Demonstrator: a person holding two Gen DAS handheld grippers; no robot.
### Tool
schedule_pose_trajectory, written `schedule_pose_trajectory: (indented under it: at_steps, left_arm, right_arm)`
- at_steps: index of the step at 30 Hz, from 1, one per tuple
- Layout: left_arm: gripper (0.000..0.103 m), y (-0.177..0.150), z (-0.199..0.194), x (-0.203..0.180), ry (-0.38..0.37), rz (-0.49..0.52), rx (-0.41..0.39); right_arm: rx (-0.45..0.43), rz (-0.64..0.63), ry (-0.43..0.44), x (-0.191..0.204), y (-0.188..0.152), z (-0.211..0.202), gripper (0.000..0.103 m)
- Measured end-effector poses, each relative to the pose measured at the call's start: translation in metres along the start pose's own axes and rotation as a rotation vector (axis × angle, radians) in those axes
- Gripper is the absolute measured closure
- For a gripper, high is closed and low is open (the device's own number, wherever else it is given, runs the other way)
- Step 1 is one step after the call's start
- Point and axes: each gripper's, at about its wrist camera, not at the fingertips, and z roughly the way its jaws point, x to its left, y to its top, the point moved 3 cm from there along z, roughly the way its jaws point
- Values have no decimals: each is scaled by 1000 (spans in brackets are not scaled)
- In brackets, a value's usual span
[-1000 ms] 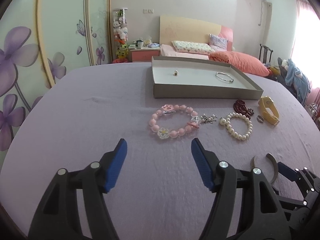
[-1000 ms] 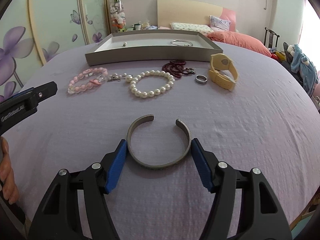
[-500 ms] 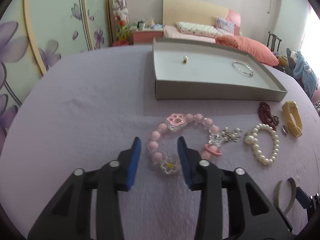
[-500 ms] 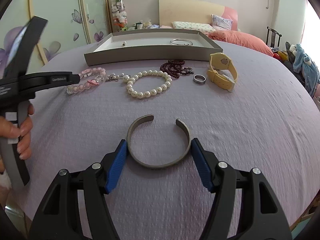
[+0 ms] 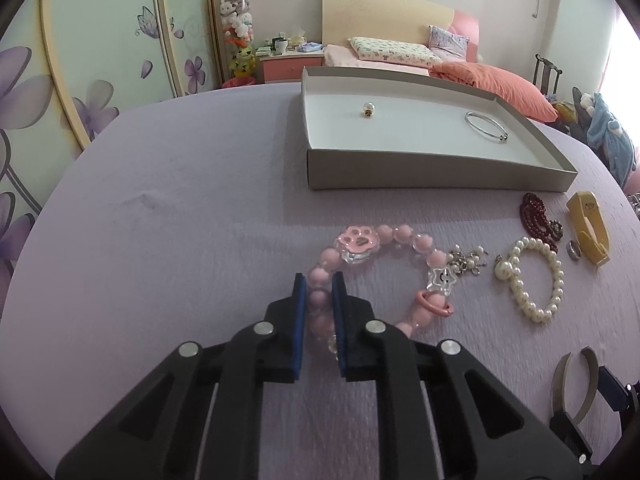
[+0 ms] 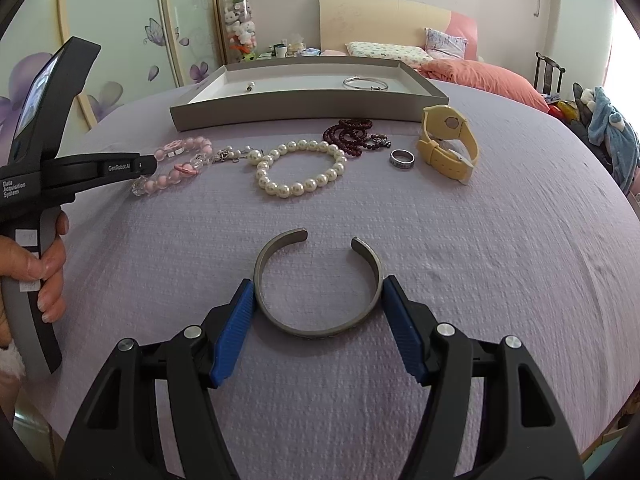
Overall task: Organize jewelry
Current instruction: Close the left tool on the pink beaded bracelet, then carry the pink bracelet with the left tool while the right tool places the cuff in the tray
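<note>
A pink bead bracelet with a paw charm lies on the lilac cloth, in front of the grey tray. My left gripper is shut on the near-left beads of that bracelet. Closer to the front edge lies a grey metal cuff, its gap facing the tray. My right gripper straddles the cuff, with a blue pad touching each outer side. In the left wrist view the cuff shows at the lower right.
The tray holds a silver bangle and a small earring. Before it lie a silver charm, pearl bracelet, dark red beads, ring and yellow watch. A hand grips the left tool.
My left gripper moved forward and down to the pink bracelet, and its jaws closed from wide apart onto the beads. The right gripper and the cuff stayed still.
</note>
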Motion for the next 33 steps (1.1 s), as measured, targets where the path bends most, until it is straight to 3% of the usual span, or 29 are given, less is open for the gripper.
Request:
schedule_pose_trajectory:
  at_steps: [20,33]
  left_arm:
    - [90,-44,-54,1,-127,-78,-80]
    - [90,-49,-90,-10,-203,-86,-209]
  right_arm:
    - [-7,19,-16,-6,-1,-2,38]
    - [-49,36,-32,-15,4,-7,38]
